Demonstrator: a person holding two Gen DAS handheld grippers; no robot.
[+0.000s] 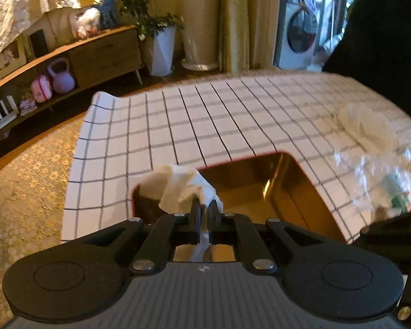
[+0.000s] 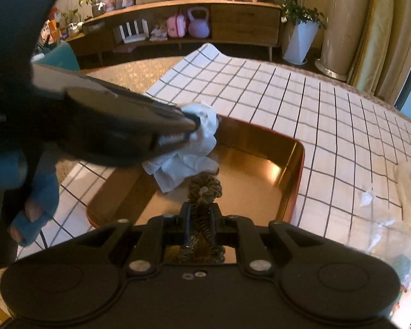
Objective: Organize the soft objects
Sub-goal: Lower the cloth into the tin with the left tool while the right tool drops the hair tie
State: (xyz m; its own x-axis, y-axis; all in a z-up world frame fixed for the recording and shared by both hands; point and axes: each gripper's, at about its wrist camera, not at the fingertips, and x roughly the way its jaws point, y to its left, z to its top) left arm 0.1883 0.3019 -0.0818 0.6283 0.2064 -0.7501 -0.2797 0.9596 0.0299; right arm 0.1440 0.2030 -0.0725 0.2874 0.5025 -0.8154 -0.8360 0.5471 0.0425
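Note:
My left gripper [image 1: 205, 209] is shut on a crumpled white cloth [image 1: 181, 183] and holds it over the near left corner of a gold tin tray with a red rim [image 1: 296, 181]. In the right wrist view the left gripper [image 2: 196, 124] holds the same white cloth [image 2: 189, 153] above the tray's left side [image 2: 293, 192]. My right gripper [image 2: 200, 213] is shut on a brown patterned scrunchie [image 2: 205, 189], held over the tray's near part.
The tray sits on a table under a white checked cloth [image 1: 205, 120]. Crumpled clear plastic bags [image 1: 370, 148] lie at the table's right, also in the right wrist view [image 2: 397, 205]. A wooden sideboard [image 2: 233, 22], a potted plant [image 1: 161, 44] and curtains stand beyond.

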